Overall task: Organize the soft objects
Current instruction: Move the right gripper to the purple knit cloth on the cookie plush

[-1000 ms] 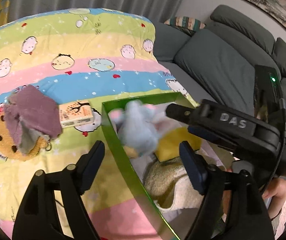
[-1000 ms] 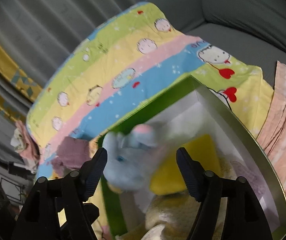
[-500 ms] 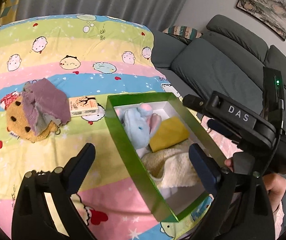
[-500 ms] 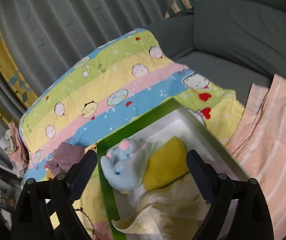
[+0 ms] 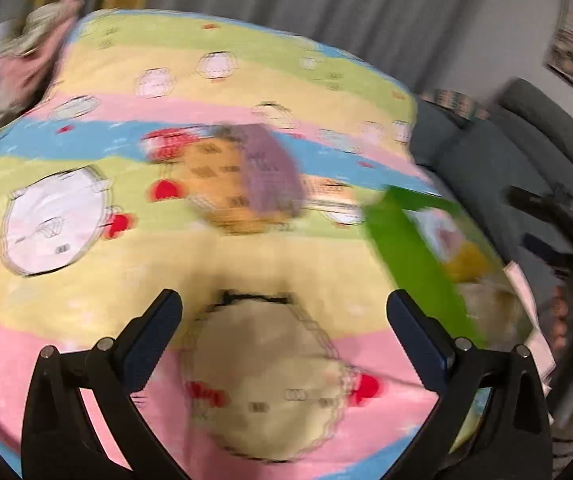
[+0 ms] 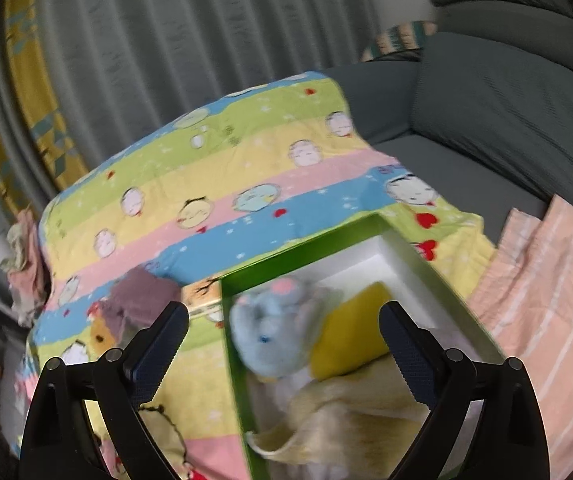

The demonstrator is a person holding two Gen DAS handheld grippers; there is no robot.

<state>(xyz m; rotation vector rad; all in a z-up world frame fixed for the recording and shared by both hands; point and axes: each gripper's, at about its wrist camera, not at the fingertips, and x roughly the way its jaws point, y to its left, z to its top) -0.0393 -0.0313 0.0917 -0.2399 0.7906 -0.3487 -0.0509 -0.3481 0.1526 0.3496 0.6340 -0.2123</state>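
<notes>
A green box (image 6: 298, 252) with a white inside lies on the striped cartoon blanket (image 6: 214, 168). In it are a blue plush elephant (image 6: 270, 332), a yellow sponge (image 6: 350, 336) and a cream towel (image 6: 350, 416). My right gripper (image 6: 284, 344) is open and empty above the box. In the blurred left wrist view the box (image 5: 410, 256) is at the right. A purple cloth (image 5: 270, 168) lies over a brown cookie plush (image 5: 214, 184) ahead. My left gripper (image 5: 284, 332) is open and empty over the blanket.
A small cardboard box (image 6: 202, 296) lies between the purple cloth (image 6: 142, 296) and the green box. A grey sofa (image 6: 506, 92) runs along the right. A peach striped cloth (image 6: 546, 292) lies right of the box. Crumpled clothes (image 6: 26, 264) sit at the blanket's far left.
My left gripper swung left, from the green box toward the cookie plush and purple cloth. The right gripper, open since it dropped the elephant in the box, pulled back a little.
</notes>
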